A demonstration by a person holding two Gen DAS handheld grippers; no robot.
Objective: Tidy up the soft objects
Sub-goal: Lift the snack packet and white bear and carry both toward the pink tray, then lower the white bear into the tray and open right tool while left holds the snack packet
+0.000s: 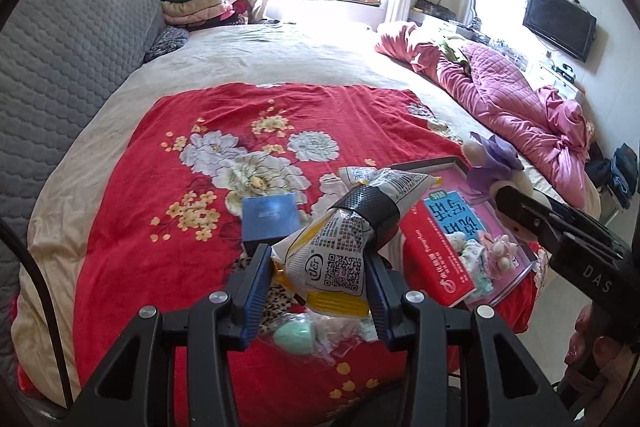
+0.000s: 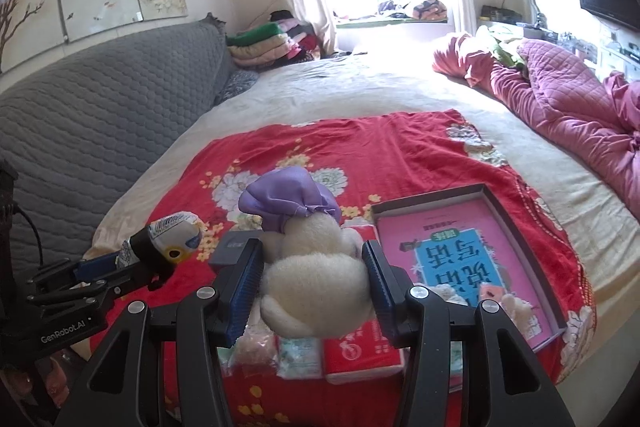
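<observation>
My left gripper [image 1: 318, 267] is shut on a white and yellow plastic snack packet [image 1: 340, 251] with a black band, held above the red floral blanket [image 1: 160, 187]. It also shows at the left of the right wrist view [image 2: 168, 239]. My right gripper [image 2: 312, 275] is shut on a white plush toy [image 2: 316, 275] with a purple cap, held above the blanket; the toy also shows in the left wrist view [image 1: 492, 163]. A pink shallow box [image 2: 472, 251] with a blue label lies at right.
A red tissue pack [image 1: 436, 255] and a dark blue box [image 1: 270, 217] lie on the blanket. Small bagged soft items [image 1: 308, 335] lie near the bed's front edge. A grey quilted headboard [image 2: 100, 131] stands left; a pink quilt [image 2: 580, 107] lies far right.
</observation>
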